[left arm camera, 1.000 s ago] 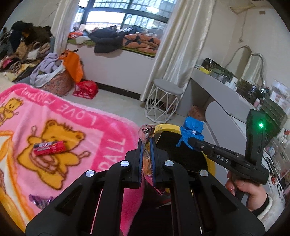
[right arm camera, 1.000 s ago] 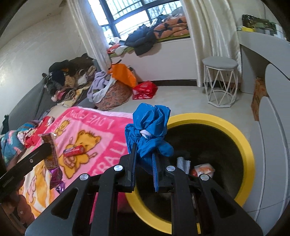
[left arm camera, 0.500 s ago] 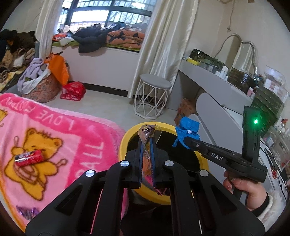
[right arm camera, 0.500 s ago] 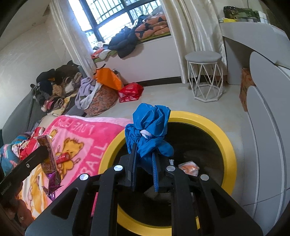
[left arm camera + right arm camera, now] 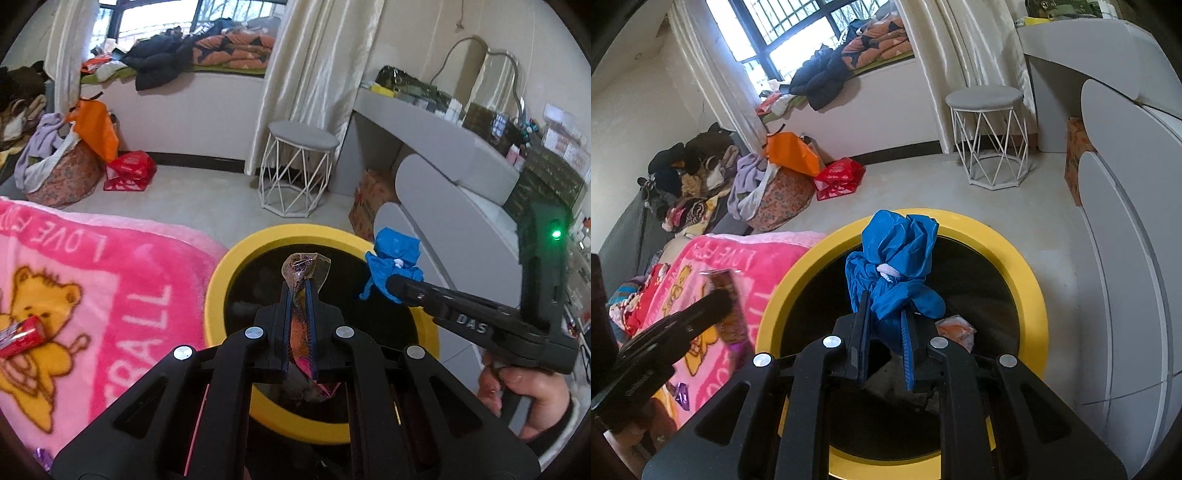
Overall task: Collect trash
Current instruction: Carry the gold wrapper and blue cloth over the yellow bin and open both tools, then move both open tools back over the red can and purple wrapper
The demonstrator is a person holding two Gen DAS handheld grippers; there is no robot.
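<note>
Yellow-rimmed bin point(image 5: 1030, 284) under 2 wrapper-clamping grippers.

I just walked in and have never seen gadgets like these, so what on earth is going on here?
A person is tidying up trash with a handheld claw in each hand. The left claw is shut on a crinkly colourful snack wrapper, and the right claw is shut on a crumpled blue plastic bag. Both are held over the round yellow-rimmed trash bin, not yet dropped in. A red wrapper is lying on the pink bear-print blanket.
</note>
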